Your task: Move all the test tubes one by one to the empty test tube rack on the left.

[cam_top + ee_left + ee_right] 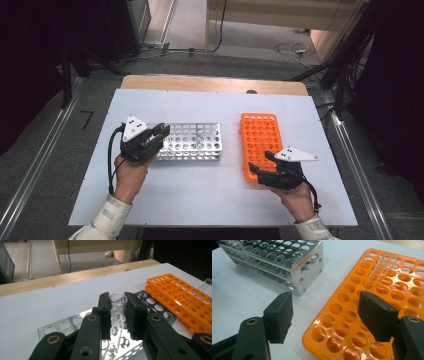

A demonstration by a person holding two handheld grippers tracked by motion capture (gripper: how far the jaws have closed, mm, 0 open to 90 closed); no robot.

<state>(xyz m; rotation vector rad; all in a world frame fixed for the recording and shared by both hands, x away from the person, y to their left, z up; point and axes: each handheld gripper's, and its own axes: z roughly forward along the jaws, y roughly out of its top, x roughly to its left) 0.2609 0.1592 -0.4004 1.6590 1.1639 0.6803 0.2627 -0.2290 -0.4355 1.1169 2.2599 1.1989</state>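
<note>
My left gripper (pixel 162 131) (pixel 118 300) is shut on a clear glass test tube (pixel 117 312). The tube stands upright between the jaws, its open mouth on top, over the left end of the metal rack (pixel 192 142) (pixel 65 326). My right gripper (pixel 261 162) (pixel 328 315) stands open with nothing between its jaws. It hovers at the near left corner of the orange rack (pixel 260 137) (pixel 352 315). A second clear tube (pixel 382 267) (pixel 203 286) leans in a hole of the orange rack, beyond the right jaw.
Both racks lie on a white board (pixel 200 195), the shiny metal rack (pixel 287 260) to the left of the orange rack (pixel 175 295). A wooden strip (pixel 215 82) runs along the board's far edge. Metal rails flank the table on both sides.
</note>
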